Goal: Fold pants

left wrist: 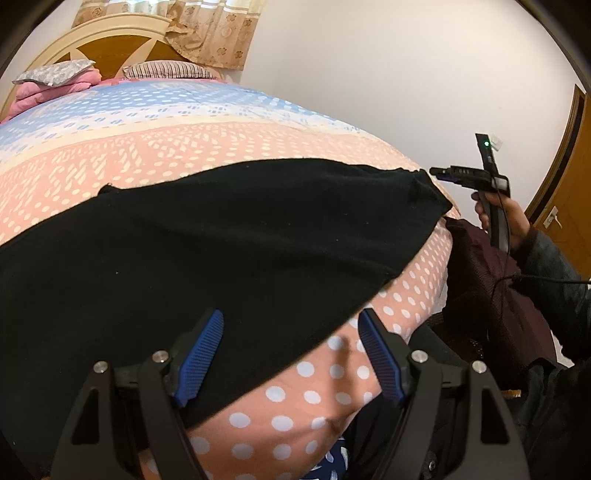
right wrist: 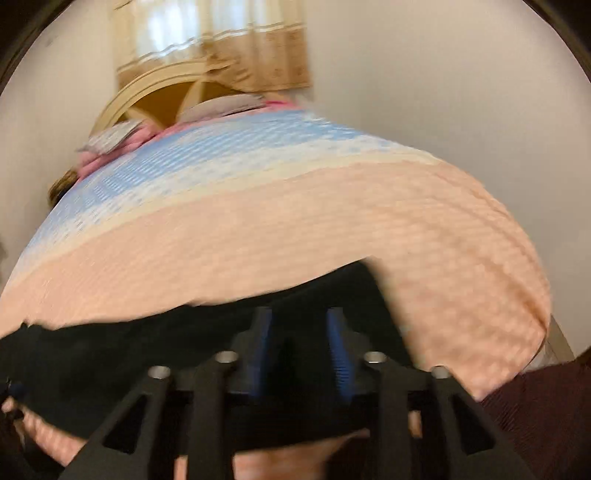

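- the black pants (left wrist: 221,236) lie spread flat on the bedspread (left wrist: 155,147), a dotted cover banded in pink and blue, toward its near edge.
- the left gripper (left wrist: 291,354) hangs just above the near hem of the pants: its left blue pad is over black cloth, its right pad over bare dotted bedspread, and the hem runs slantwise between them.
- its jaws stand spread wide and pinch nothing.
- the right gripper (right wrist: 299,347), blurred in its own view, is over the far end of the pants (right wrist: 184,354), with bedspread (right wrist: 332,221) beyond.
- its two pads stand a little apart with a gap between; no cloth shows between them.
- from the left wrist view the right gripper (left wrist: 437,171) is just off the far corner of the pants, held in a hand (left wrist: 509,218).
- counted: one pair of pants, two grippers, two pillows (left wrist: 170,70) at the bedspread's far end, one headboard (left wrist: 110,40), one curtain (left wrist: 214,33), one door (left wrist: 565,177).
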Motion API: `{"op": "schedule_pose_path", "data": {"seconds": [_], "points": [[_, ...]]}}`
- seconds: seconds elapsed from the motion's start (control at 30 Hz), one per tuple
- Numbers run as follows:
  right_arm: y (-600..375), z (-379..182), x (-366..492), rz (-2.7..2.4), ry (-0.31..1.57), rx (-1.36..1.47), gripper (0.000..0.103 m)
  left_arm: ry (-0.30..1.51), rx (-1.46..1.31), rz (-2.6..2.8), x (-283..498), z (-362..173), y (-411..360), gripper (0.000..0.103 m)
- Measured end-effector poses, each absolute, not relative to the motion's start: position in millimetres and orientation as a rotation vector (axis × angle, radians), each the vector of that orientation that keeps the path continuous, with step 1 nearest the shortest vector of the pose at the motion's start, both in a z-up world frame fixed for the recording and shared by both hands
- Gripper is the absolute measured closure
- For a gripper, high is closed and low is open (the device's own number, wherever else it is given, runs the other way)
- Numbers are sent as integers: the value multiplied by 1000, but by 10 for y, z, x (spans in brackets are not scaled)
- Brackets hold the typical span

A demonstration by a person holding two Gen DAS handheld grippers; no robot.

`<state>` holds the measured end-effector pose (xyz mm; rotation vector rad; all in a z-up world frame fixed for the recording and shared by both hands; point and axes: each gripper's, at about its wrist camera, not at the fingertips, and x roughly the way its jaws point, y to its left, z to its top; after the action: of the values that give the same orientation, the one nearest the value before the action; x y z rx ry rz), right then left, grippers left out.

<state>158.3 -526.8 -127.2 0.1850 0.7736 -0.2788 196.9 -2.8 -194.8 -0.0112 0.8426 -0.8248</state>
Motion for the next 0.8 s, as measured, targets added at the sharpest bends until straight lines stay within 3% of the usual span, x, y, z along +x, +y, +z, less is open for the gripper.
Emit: {"op": "schedule_pose_path", "data": {"seconds": [0.23, 0.37, 0.4, 0.63, 0.8], "points": [[-5711, -1484, 1872, -177, 824, 299, 61, 850, 13, -808, 1995, -1969, -139, 25], [-5544, -1503, 1982, -245, 846, 122, 96, 852, 4, -802, 2008, -1965, -142, 25], [-5555, -1482, 1988, -238, 846, 123, 99, 853, 6, -800, 2015, -1966, -160, 25], [-5731, -1302, 1922, -365, 759, 155, 100, 852, 9, -805, 2011, -1972, -150, 25], [-5797, -1530, 2058, -320, 828, 168, 95, 846, 12, -808, 1998, -1984, -134, 24]]}}
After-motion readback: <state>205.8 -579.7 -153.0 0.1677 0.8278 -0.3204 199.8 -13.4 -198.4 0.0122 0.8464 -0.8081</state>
